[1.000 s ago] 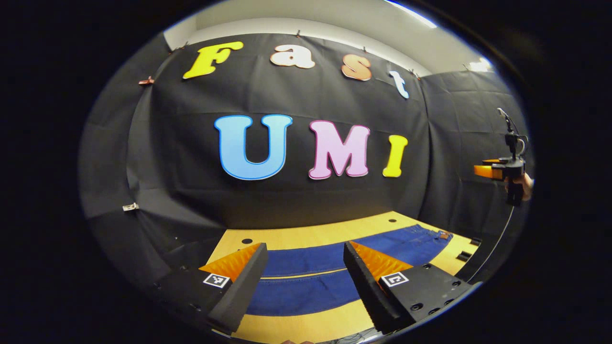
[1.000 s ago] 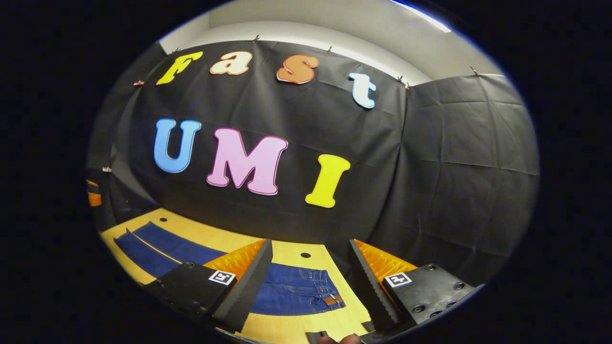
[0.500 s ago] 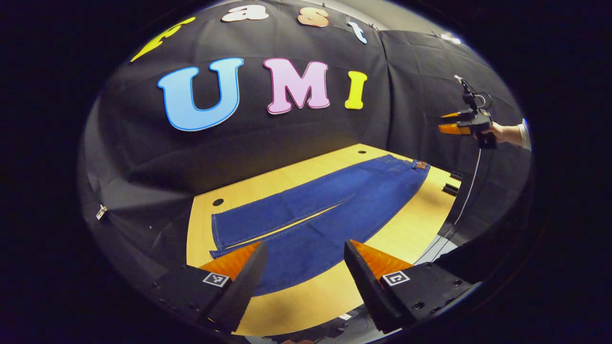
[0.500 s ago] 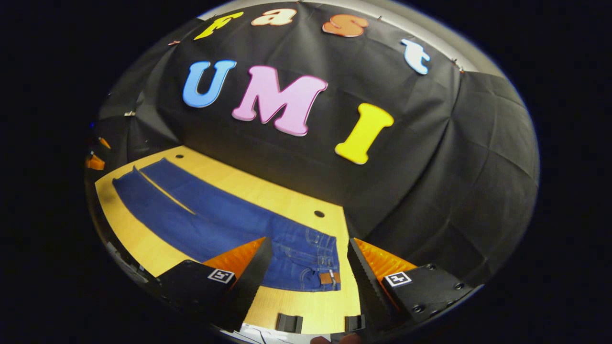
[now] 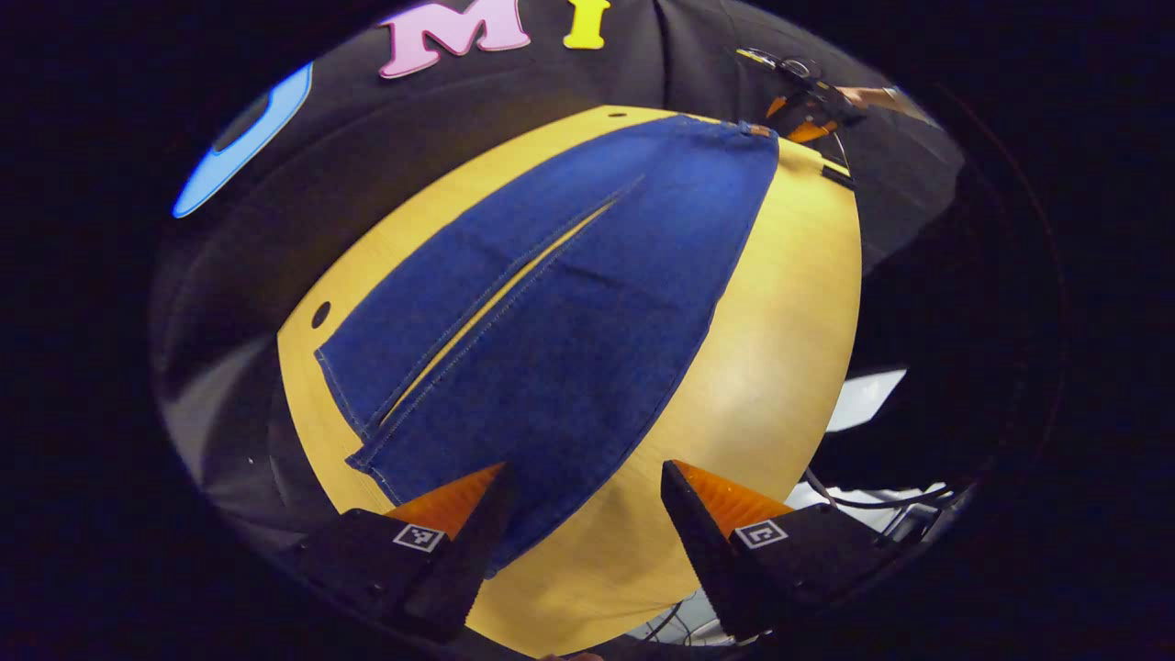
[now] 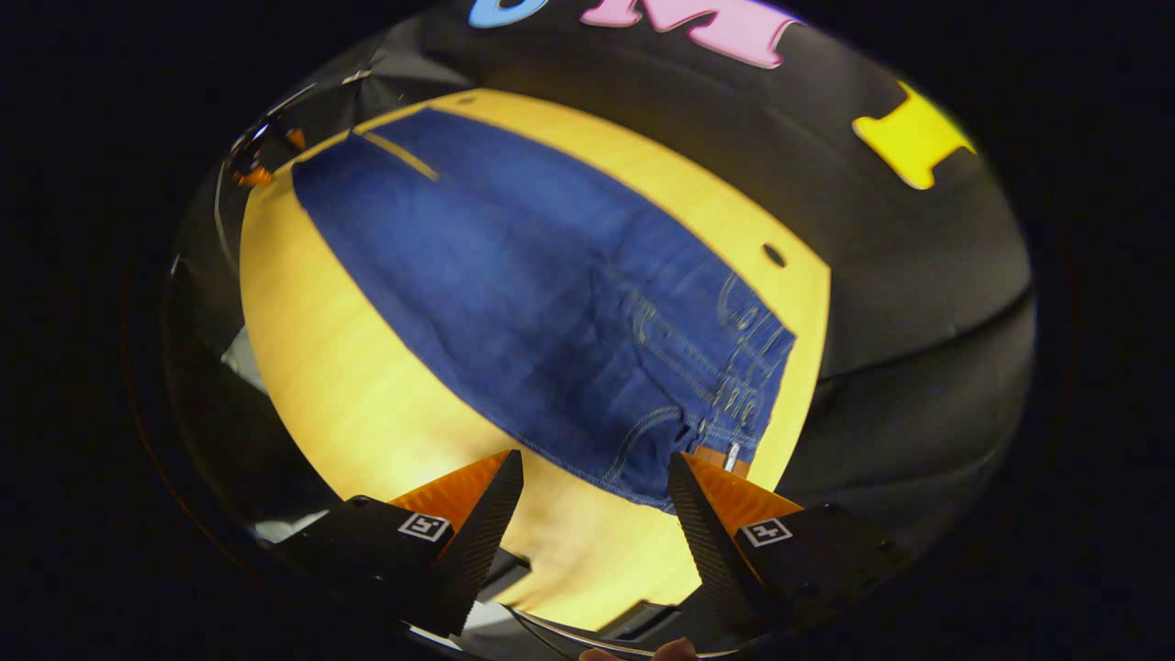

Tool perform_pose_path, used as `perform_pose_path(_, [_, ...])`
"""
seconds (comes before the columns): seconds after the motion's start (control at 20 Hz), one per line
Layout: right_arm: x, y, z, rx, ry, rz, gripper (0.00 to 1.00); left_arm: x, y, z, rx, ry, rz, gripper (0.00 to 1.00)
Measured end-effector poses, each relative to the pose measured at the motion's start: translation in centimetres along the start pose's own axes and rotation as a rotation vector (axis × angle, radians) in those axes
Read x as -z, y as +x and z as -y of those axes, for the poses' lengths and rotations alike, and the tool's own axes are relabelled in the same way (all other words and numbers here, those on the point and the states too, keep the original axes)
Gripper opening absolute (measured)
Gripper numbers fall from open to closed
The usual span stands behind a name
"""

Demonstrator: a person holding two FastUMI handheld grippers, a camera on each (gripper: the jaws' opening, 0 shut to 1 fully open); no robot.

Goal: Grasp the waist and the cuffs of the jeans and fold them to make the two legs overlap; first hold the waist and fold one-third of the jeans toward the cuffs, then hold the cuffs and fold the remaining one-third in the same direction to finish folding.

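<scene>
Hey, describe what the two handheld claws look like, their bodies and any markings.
Each claw, left and right, has two wedge-shaped fingers with saw-toothed inner edges on black blocky bodies with screw holes. Every finger base carries a small square black-and-white marker tag.

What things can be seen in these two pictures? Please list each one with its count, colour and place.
jeans: one, dark blue, spread flat along the table, legs side by side with a narrow gap between them
waist: one, blue with a brown patch, at the end near the right claw
cuffs: two, blue, at the end near the left claw
table: one, light wood, under the jeans, with small round holes
cables: several, dark, beyond the table's edge
left claw: one, open, above the cuff end
right claw: one, open, above the waist corner
</scene>
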State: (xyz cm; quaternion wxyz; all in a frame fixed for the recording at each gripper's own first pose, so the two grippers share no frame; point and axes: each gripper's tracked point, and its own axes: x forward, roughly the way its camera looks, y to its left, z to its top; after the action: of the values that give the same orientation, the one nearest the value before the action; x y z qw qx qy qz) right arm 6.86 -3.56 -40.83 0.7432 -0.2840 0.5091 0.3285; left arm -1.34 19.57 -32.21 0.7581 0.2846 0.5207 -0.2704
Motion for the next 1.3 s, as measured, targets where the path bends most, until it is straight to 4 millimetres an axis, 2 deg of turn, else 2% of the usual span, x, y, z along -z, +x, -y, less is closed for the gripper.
perform_pose_path(0.15, [2.2, 3.1, 1.2, -0.08, -0.024, -0.126, 0.98, 0.2, 1.9, -1.2, 0.041, 0.012, -0.08, 0.99])
perform_pose_path(0.3, [4.4, 5.0, 1.5, -0.138, -0.128, -0.249, 0.98, 0.6, 3.5, -1.3, 0.07, 0.038, -0.154, 0.99])
perform_pose_path(0.4, [4.2, 5.3, 1.3, -0.168, -0.104, -0.28, 0.99, 1.5, 4.3, 0.2, 0.121, 0.027, -0.227, 0.99])
perform_pose_path(0.45, [4.5, 5.9, 0.9, -0.176, -0.077, -0.296, 0.97, 0.4, 5.0, 0.1, 0.124, 0.033, -0.202, 0.98])
perform_pose_path(0.5, [4.2, 5.7, 1.2, -0.188, -0.061, -0.302, 0.97, 0.6, 4.5, 0.1, 0.126, 0.032, -0.216, 0.93])
perform_pose_path(0.6, [4.6, 6.0, 1.0, -0.216, 0.004, -0.336, 0.95, 0.8, 4.6, -0.3, 0.129, 0.035, -0.23, 0.93])
perform_pose_path(0.65, [4.2, 6.2, 1.4, -0.209, 0.043, -0.333, 0.88, 0.5, 4.7, -0.4, 0.128, 0.034, -0.231, 0.93])
perform_pose_path(0.7, [3.9, 6.3, 1.8, -0.196, 0.086, -0.342, 0.87, 0.3, 4.8, -0.9, 0.121, 0.019, -0.229, 0.86])
perform_pose_path(0.75, [3.3, 6.6, 2.5, -0.177, 0.123, -0.321, 0.65, 0.3, 5.2, -1.9, 0.107, -0.015, -0.229, 0.79])
perform_pose_path(0.85, [2.5, 7.2, 3.5, -0.146, 0.232, -0.275, 0.21, -0.8, 5.3, -3.4, 0.076, -0.122, -0.212, 0.37])
perform_pose_path(0.9, [2.7, 6.9, 3.0, -0.132, 0.268, -0.268, 0.16, -1.1, 5.6, -3.6, 0.079, -0.165, -0.22, 0.17])
perform_pose_path(0.95, [2.5, 6.9, 3.1, -0.113, 0.298, -0.256, 0.16, -1.1, 5.8, -3.8, 0.097, -0.19, -0.236, 0.09])
perform_pose_path(1.05, [2.5, 6.7, 3.2, -0.072, 0.333, -0.232, 0.16, -1.1, 5.8, -4.0, 0.12, -0.269, -0.258, 0.06])
perform_pose_path(1.15, [2.2, 6.1, 3.2, -0.03, 0.36, -0.186, 0.16, -2.2, 4.9, -4.8, 0.099, -0.334, -0.232, 0.06])
perform_pose_path(1.3, [-0.2, 3.2, 4.4, 0.009, 0.467, -0.059, 0.16, -4.0, 2.2, -6.1, 0.072, -0.331, -0.157, 0.06])
